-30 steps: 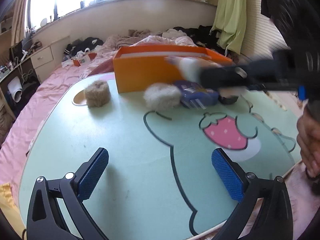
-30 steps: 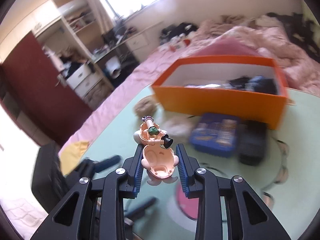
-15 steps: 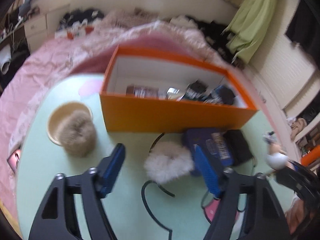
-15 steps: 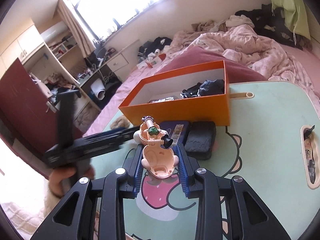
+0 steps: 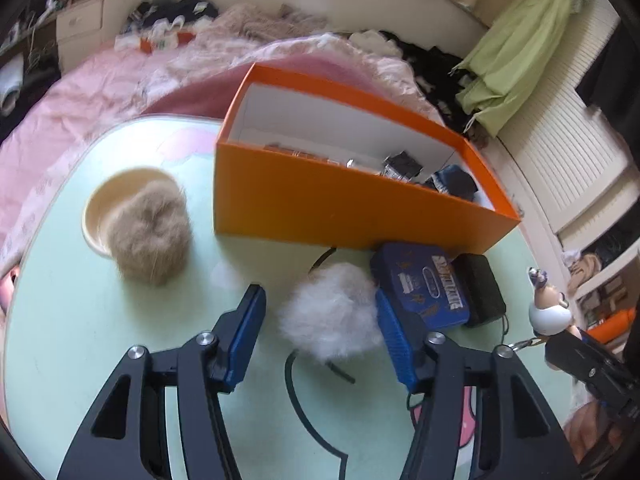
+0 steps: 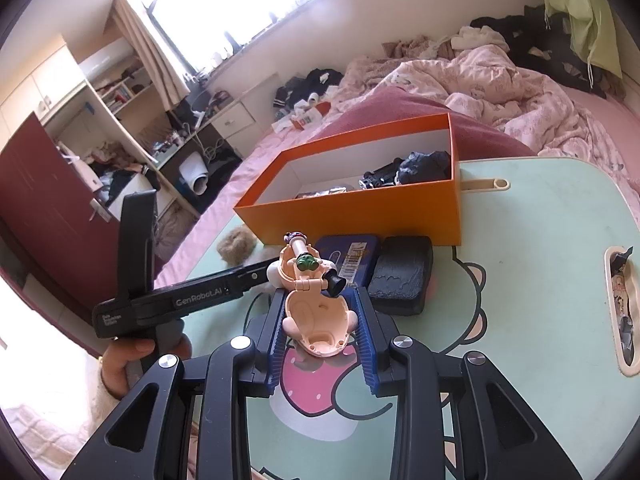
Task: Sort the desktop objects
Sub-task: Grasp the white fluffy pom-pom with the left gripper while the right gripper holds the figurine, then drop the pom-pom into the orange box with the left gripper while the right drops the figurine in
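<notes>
My left gripper (image 5: pixel 320 312) is open, its blue pads on either side of a white fluffy pom-pom (image 5: pixel 330 316) on the mint table (image 5: pixel 80 340). My right gripper (image 6: pixel 320 312) is shut on a peach toy figure (image 6: pixel 314 308) and holds it above the table. The toy also shows at the right edge of the left wrist view (image 5: pixel 548 308). An orange box (image 5: pixel 344 204) with several items inside stands behind the pom-pom. It also shows in the right wrist view (image 6: pixel 360 208). A blue tin (image 5: pixel 424 284) and a black pouch (image 5: pixel 478 288) lie in front of the box.
A tan pom-pom (image 5: pixel 150 232) rests against a cream dish (image 5: pixel 102 208) at the table's left. A cream tray (image 6: pixel 620 312) sits at the table's right edge. A pink bed surrounds the table.
My left gripper has swung up over the table and closed in around the white pom-pom. My right gripper, still holding the toy, has drawn back toward the right.
</notes>
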